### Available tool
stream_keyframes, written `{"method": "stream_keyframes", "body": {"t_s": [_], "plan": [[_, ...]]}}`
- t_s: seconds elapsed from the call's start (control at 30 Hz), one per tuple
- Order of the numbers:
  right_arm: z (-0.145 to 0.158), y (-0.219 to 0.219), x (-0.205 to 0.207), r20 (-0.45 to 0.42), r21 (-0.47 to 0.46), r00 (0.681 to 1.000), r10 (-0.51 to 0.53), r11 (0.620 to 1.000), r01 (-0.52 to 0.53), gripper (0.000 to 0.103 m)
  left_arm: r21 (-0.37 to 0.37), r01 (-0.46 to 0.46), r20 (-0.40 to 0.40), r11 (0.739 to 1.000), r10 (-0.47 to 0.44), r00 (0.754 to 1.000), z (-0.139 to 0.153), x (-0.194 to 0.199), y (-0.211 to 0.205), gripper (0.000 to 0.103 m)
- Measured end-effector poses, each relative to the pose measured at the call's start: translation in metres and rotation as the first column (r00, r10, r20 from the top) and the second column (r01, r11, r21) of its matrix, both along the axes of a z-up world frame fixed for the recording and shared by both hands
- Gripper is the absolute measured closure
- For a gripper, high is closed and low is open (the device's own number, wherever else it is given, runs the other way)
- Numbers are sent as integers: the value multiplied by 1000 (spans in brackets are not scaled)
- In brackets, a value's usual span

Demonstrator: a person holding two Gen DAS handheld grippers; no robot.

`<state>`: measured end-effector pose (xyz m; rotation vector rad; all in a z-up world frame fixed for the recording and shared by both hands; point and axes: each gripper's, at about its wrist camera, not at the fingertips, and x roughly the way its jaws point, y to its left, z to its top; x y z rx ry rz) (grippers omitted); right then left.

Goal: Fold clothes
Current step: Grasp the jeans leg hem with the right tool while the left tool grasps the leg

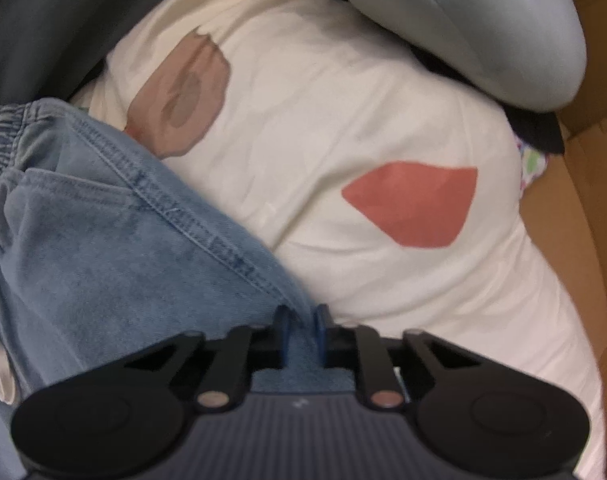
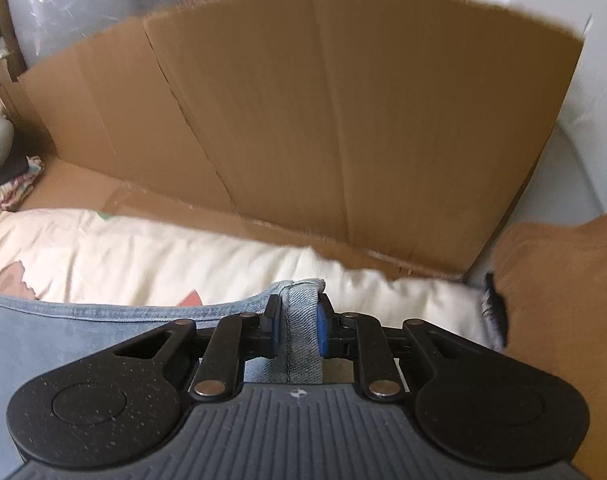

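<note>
The light blue denim garment (image 1: 103, 220), faded, with stitched seams and an elastic waistband, lies on a cream cloth (image 1: 303, 120) bearing red and brown patches. The left gripper (image 1: 301, 318) points steeply down, clamped on a denim fold. The right gripper (image 2: 299, 312) tilts less steeply and pinches a seamed denim edge. Only the right view shows the tall cardboard wall (image 2: 323, 100) behind; only the left shows a pale sleeve (image 1: 483, 20).
</note>
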<state>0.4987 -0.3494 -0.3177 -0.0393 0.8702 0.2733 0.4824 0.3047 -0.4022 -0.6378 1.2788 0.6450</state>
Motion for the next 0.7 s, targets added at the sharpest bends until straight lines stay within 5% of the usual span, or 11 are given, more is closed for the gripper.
{"method": "stream_keyframes", "body": {"t_s": [0.7], "plan": [[6, 16, 29, 57, -89, 995, -81, 992, 86, 93, -31, -72, 165, 997, 76, 983, 33, -9, 12, 97]]}}
